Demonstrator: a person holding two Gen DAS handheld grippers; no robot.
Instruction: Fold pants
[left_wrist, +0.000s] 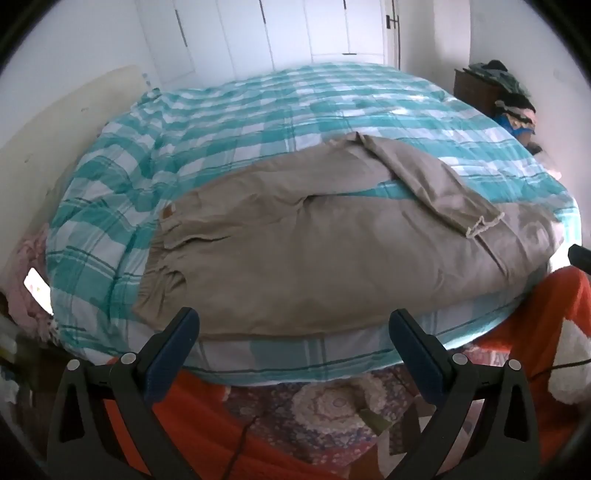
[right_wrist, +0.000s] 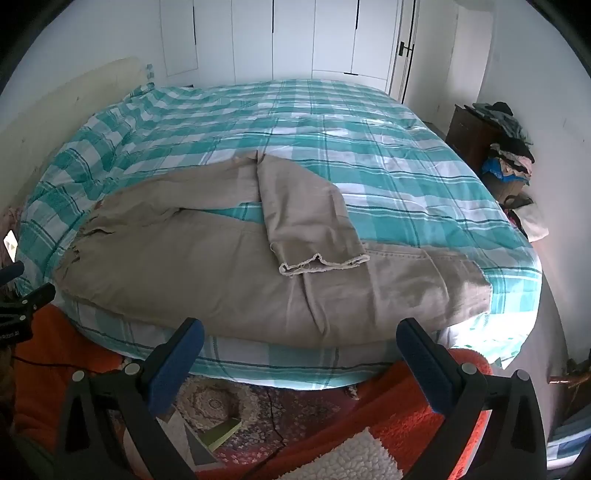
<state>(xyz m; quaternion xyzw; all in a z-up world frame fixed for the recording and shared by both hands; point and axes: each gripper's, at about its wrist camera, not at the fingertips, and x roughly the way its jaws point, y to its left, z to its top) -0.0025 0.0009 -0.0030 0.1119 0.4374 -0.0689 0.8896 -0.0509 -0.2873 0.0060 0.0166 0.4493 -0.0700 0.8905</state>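
Note:
Beige pants (left_wrist: 314, 251) (right_wrist: 229, 273) lie across the near part of a bed with a teal and white plaid cover (left_wrist: 258, 110) (right_wrist: 369, 147). The waistband is at the left, the legs run to the right. One leg is folded back, and its frayed cuff (left_wrist: 484, 223) (right_wrist: 321, 262) rests on top of the other leg. My left gripper (left_wrist: 293, 321) hovers open just short of the bed's near edge, nothing between its fingers. My right gripper (right_wrist: 299, 332) is open too, over the near edge by the lower leg. The left gripper's tool (right_wrist: 26, 295) shows at the left edge of the right wrist view.
An orange fleece blanket (left_wrist: 535, 325) (right_wrist: 406, 406) and a patterned cloth (left_wrist: 325, 413) lie below the bed's near edge. A pile of clothes on a dark cabinet (left_wrist: 506, 92) (right_wrist: 506, 147) stands at the right wall. White wardrobe doors (right_wrist: 295, 37) close the far side.

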